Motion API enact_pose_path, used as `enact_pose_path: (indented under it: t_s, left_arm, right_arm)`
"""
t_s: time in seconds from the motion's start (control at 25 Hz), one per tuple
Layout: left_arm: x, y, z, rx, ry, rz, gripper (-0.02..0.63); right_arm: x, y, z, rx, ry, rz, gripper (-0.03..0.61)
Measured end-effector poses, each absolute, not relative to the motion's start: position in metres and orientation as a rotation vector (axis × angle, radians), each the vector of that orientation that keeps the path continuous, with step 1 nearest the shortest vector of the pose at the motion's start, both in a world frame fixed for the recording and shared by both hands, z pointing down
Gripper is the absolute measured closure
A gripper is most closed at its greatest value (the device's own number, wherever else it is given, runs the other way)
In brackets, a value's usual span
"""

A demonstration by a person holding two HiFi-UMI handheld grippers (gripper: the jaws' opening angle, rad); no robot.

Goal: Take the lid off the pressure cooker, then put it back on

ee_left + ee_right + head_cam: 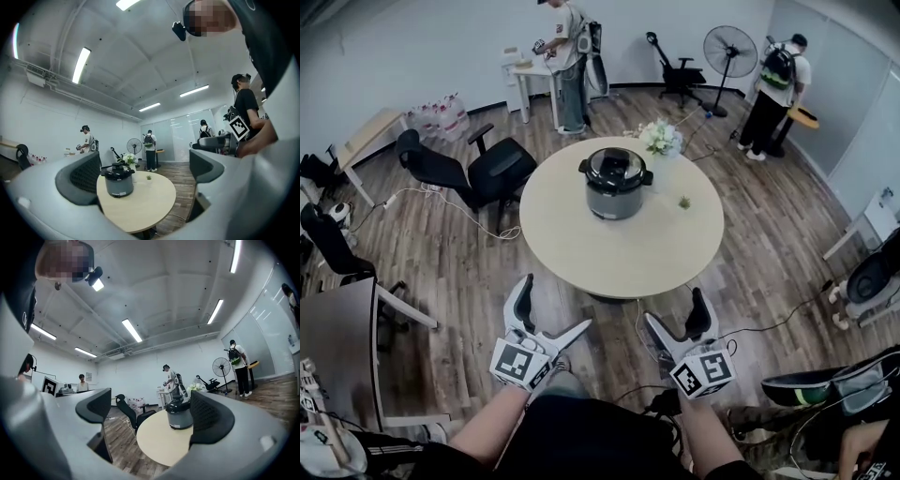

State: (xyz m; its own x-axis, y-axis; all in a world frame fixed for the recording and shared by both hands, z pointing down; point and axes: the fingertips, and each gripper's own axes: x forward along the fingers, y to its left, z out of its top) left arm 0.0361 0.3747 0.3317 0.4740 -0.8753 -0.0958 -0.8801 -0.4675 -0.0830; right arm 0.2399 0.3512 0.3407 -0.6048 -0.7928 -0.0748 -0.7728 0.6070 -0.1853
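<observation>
On the round, pale wooden worktop [581,267], towards its far side, stands the grey metal pressure cooker [616,199]; its black lid [616,165] sits on top, so the first step is not yet done; your left gripper [555,305] and your right gripper [675,307] hang by the near edge, well apart from the pot; the left fingers [79,178] and the right fingers [211,420] stand wide apart and hold nothing.

Some things could go wrong, I think; if you pull the lid up without turning it first, the whole pot may lift or slide; if you pinch only one side, the lid may tip and drop; the white flowers in a vase [661,139] stand just behind the pot, so a big swing could knock them over.
</observation>
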Motion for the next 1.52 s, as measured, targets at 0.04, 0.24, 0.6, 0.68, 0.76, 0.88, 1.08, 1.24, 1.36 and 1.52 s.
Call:
enact_pose_path:
  t_s: [0.04,0.24,0.6,0.68,0.76,0.88,1.08,1.24,1.36,1.52]
  left_arm:
    - [0.036,0.368,0.332,-2.587,1.56,0.056,0.035]
    - [0.03,0.316,0.339,-2.588,1.571,0.047,0.036]
    - [-0.007,0.155,0.368,-2.668,1.502,0.05,0.038]
    - [-0.014,0.115,0.376,-2.698,1.477,0.033,0.038]
    - [-0.025,0.075,0.384,-2.728,1.457,0.018,0.038]
    - [-0.039,0.025,0.396,-2.779,1.41,-0.014,0.038]
    - [-0.046,-0.041,0.431,-2.893,1.321,-0.054,0.038]
    - [-0.045,-0.078,0.46,-2.958,1.27,-0.114,0.037]
    - [-0.043,-0.093,0.479,-2.992,1.259,-0.153,0.034]
    - [-0.04,-0.111,0.499,-3.018,1.249,-0.198,0.032]
  right_arm:
    - [0.243,0.345,0.34,-1.313,2.675,-0.201,0.054]
    - [0.245,0.296,0.34,-1.325,2.663,-0.213,0.054]
    - [0.211,0.158,0.344,-1.403,2.672,-0.224,0.054]
    - [0.201,0.12,0.34,-1.435,2.674,-0.223,0.054]
    - [0.188,0.084,0.338,-1.464,2.668,-0.227,0.054]
    - [0.171,0.037,0.337,-1.526,2.656,-0.235,0.054]
    - [0.148,-0.03,0.338,-1.618,2.676,-0.232,0.054]
    - [0.132,-0.068,0.337,-1.645,2.701,-0.234,0.054]
    - [0.122,-0.086,0.335,-1.653,2.739,-0.23,0.054]
    - [0.112,-0.109,0.334,-1.635,2.778,-0.225,0.054]
